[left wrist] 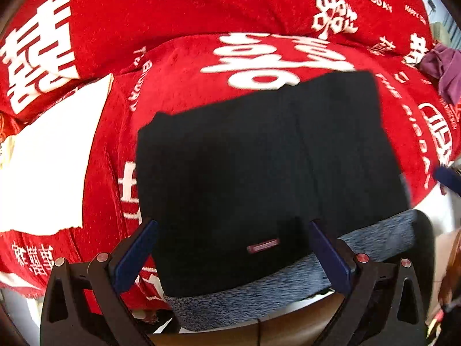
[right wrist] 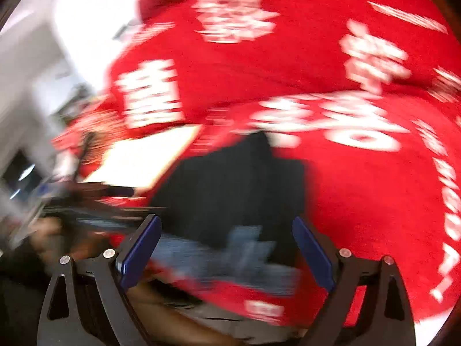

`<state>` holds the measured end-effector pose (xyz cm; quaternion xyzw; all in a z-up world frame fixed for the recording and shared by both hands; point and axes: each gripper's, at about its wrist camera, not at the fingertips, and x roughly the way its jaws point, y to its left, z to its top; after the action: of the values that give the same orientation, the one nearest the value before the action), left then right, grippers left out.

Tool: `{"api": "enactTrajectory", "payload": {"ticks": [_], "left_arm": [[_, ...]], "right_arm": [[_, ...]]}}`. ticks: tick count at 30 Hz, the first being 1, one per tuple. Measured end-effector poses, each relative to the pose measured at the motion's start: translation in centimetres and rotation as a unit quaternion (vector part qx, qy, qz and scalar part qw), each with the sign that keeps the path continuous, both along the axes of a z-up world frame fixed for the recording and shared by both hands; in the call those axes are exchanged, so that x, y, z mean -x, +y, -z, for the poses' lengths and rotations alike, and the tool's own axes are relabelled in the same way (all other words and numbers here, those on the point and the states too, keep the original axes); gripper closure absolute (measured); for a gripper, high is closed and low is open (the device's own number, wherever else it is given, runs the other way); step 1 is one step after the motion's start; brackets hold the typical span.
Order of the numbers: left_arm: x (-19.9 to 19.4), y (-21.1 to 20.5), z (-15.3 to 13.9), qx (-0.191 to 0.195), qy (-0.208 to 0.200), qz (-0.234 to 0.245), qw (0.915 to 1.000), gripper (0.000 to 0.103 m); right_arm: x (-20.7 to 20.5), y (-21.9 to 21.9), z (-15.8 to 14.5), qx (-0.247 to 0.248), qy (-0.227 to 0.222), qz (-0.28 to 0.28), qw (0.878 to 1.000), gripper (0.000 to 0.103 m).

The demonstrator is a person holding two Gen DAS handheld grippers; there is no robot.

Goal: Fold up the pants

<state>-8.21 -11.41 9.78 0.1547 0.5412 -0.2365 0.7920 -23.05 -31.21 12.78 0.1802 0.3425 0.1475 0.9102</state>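
1. Black pants (left wrist: pixel 259 167), already folded into a compact block, lie on the red printed cover (left wrist: pixel 178 66), with a heathered grey-blue waistband (left wrist: pixel 288 291) along the cover's near edge, the edge closest to both cameras.
2. On the cover's left side a white sheet (left wrist: pixel 54 158) lies just beside the pants; at the far right corner a purple garment (left wrist: pixel 443 69) sits well apart from them.
3. The left gripper (left wrist: pixel 233 256) points steeply down over the near edge, its blue pads (left wrist: pixel 135 256) spread wide to either side of the small dark-red label (left wrist: pixel 262 245). Nothing is pinched; the cloth lies flat below and between the pads.
4. The right gripper (right wrist: pixel 227 256) is also spread, with nothing visibly pressed between its pads (right wrist: pixel 312 256). Its view is badly blurred, but the pants (right wrist: pixel 230 190) show ahead and slightly left of it.
5. The block's long axis appears to run from near edge to far edge, directly ahead of the left gripper.
6. By my judgement the left gripper is the nearer one, sitting right over the waistband, so any further fold or smoothing would start there and go toward the far edge.
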Motion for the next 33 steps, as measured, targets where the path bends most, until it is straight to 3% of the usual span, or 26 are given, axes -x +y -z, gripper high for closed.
{"api": "enactTrajectory", "payload": {"ticks": [2,4,6,8,9,11,14,18,21,25,30,33], "left_arm": [[-0.4,0.7,0.9,0.001,0.011,-0.011,0.9999,0.0],[-0.8,1.1,1.4,0.01,0.016,-0.017,0.9997,0.0],[-0.8,1.3,1.6,0.007,0.01,-0.018,0.9998,0.0],[-0.7,1.2,1.6,0.003,0.004,-0.013,0.9999,0.0],[-0.6,1.3,1.6,0.003,0.003,-0.012,0.9999,0.0],[-0.6,1.4,1.7,0.005,0.003,-0.013,0.9999,0.0],[-0.7,1.4,1.7,0.007,0.002,-0.016,0.9999,0.0],[-0.6,1.4,1.7,0.008,0.002,-0.018,0.9998,0.0],[-0.7,1.4,1.7,0.007,0.002,-0.018,0.9998,0.0],[-0.6,1.4,1.7,0.008,0.001,-0.019,0.9998,0.0],[-0.7,1.5,2.0,0.013,0.001,-0.019,0.9997,0.0],[-0.7,1.6,2.1,0.017,0.001,-0.019,0.9997,0.0]], "right_arm": [[-0.2,2.9,0.5,-0.009,0.0,-0.077,0.997,0.007],[-1.3,5.6,2.9,0.012,0.044,-0.124,0.991,0.005],[-3.1,6.1,6.7,0.073,0.12,-0.092,0.986,0.005],[-3.7,4.9,8.7,0.028,0.158,-0.074,0.984,0.005],[-3.6,4.4,8.5,-0.001,0.158,-0.065,0.985,0.005],[-3.3,4.3,6.9,-0.006,0.147,-0.064,0.987,0.005],[-2.9,4.3,3.1,0.036,0.09,-0.06,0.993,0.004],[-5.9,1.5,0.6,0.079,0.057,0.02,0.995,0.0],[-10.3,-1.0,1.4,0.07,0.074,0.07,0.992,0.0],[-14.8,-1.8,3.0,0.015,0.095,0.073,0.993,0.0],[-16.9,-1.4,5.3,0.035,0.116,0.066,0.99,0.0],[-16.1,-1.0,5.5,0.04,0.088,0.058,0.994,0.003]]}}
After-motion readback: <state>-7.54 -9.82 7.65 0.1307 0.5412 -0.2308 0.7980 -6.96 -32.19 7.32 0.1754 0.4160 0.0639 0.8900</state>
